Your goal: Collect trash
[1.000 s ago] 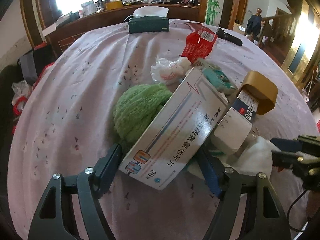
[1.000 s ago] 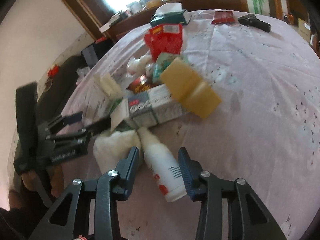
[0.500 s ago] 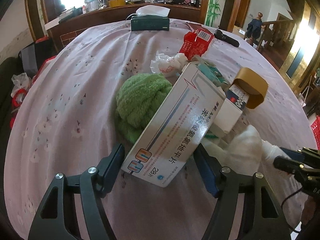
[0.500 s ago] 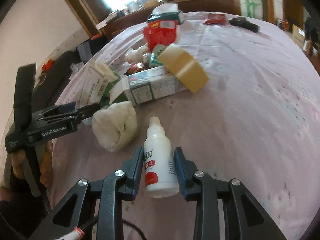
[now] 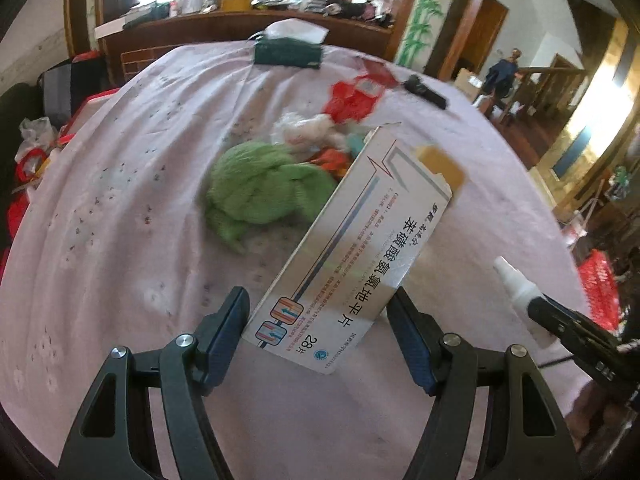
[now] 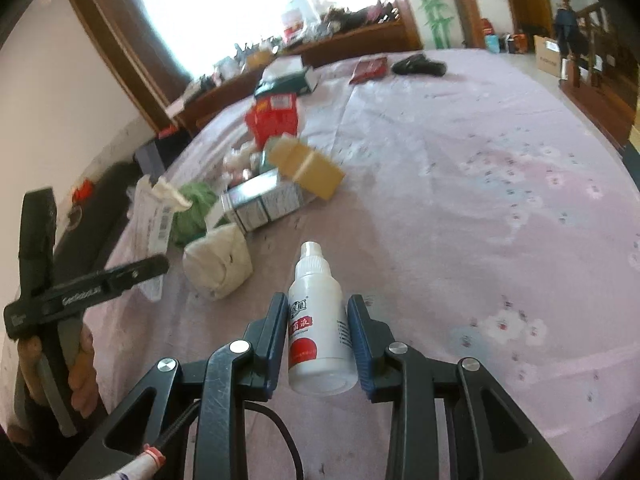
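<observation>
My left gripper [image 5: 318,302] is shut on a white medicine box [image 5: 352,256] with printed text, held tilted above the pink tablecloth [image 5: 120,240]. My right gripper [image 6: 318,304] is shut on a small white spray bottle [image 6: 320,312] with a red label, nozzle pointing away from me. In the right wrist view the left gripper [image 6: 120,276] shows at the left with a hand on its handle, the box [image 6: 154,216] in front of it. The bottle [image 5: 516,284] and right gripper's fingers [image 5: 560,318] appear at the right edge of the left wrist view.
A trash pile lies mid-table: a green cloth [image 5: 264,188], a red wrapper [image 5: 352,96], a crumpled white tissue [image 6: 218,262] and a carton [image 6: 264,204] with a tan piece [image 6: 308,168]. A green tissue box [image 5: 288,54] and a black object [image 5: 424,90] sit further back.
The right jaws closed on the bottle and carried it back from the pile. The left gripper drew the box back and up, away from the green cloth and the carton.
</observation>
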A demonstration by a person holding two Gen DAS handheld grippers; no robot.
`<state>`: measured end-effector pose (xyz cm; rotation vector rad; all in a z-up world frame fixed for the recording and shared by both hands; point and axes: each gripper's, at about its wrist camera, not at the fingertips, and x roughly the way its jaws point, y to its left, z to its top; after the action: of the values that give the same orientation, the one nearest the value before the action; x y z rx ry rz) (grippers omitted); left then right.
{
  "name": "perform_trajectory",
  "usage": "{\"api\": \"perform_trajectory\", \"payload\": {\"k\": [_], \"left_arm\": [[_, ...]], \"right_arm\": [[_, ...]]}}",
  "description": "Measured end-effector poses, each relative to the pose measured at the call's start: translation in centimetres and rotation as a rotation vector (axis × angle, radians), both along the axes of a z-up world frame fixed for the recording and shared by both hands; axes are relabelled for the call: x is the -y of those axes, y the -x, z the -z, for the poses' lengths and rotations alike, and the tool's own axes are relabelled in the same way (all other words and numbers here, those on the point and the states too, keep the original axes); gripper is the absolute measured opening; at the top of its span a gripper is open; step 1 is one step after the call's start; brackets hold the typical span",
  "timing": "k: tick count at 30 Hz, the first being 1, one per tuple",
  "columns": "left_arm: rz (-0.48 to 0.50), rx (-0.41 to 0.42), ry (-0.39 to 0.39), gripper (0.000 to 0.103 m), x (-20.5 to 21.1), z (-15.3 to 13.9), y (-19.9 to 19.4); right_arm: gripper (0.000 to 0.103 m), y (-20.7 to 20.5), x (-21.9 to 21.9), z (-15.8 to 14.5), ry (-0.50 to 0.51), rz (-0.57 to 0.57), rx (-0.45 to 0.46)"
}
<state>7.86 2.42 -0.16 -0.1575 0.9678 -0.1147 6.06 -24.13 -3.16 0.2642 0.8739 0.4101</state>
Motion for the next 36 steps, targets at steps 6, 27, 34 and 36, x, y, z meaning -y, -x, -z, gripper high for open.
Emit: {"api": "perform_trajectory", "payload": {"k": [6,27,34,36], "left_arm": [[0.094,0.039,0.058,0.070,4.6,-2.8,2.5],[0.365,0.130,0.133,0.070,18.6,-8.1,7.2],[0.419,0.144,0.142,0.070,21.1,-9.0,8.3],[0.435,0.149,0.146,0.070,21.8,-9.3,8.8]], "right_arm": [[0.032,3.2,2.9,-2.3,-0.039,0.078,0.077],[0.033,14.4,14.4,-9.2,-0.072,0.381,0.305],[0.033,17.3,16.6,-10.5,-0.054,0.456,0.345],[0.033,17.8,17.1,-10.9,-0.050,0.472,0.353]]}}
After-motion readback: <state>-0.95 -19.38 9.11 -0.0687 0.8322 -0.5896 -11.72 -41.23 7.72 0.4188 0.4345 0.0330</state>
